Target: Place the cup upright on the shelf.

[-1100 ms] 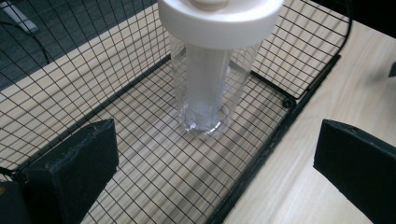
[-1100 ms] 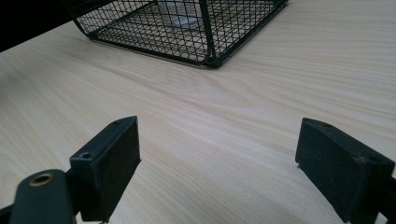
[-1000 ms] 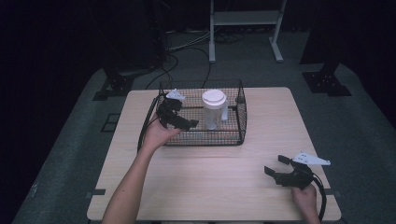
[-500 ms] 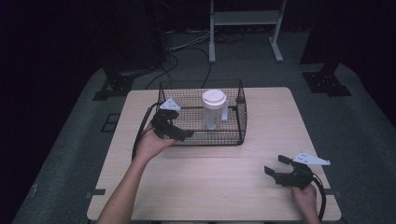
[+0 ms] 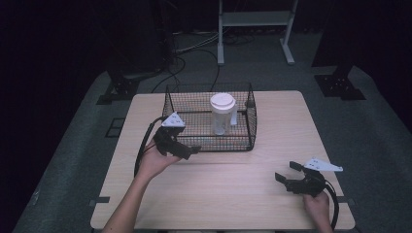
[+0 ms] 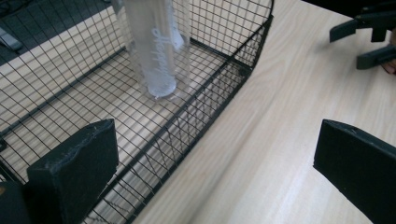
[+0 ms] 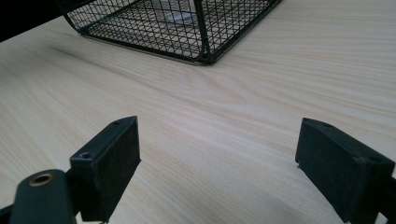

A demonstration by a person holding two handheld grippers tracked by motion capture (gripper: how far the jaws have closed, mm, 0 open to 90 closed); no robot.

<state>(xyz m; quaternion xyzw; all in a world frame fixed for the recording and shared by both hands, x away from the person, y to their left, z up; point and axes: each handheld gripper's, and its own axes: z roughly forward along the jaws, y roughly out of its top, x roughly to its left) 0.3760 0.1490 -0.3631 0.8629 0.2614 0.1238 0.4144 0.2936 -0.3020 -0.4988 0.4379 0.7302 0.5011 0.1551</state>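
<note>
A black wire basket [image 5: 228, 144] stands at the middle back of the wooden table [image 5: 233, 189]. Inside it a clear plastic cup [image 5: 221, 116] with a white lid stands upright. My left gripper [image 5: 191, 152] hovers at the basket's front left corner, open and holding nothing. In the left gripper view its jaws [image 6: 215, 158] straddle the basket's front wall [image 6: 201, 107], with the cup [image 6: 156, 51] beyond and apart from them. My right gripper [image 5: 286, 171] rests low over the table at the front right, open and empty. Its jaws [image 7: 219, 158] face the basket's corner [image 7: 196, 32] across bare wood.
Dark floor surrounds the table, with cables and black stand bases [image 5: 121, 90] behind it and a white metal frame [image 5: 255, 19] at the back. The right gripper [image 6: 369, 32] is in sight at the top right of the left gripper view.
My left gripper has drawn back from over the basket's left side toward the person, down to the front left corner. The right gripper and the cup have stayed put.
</note>
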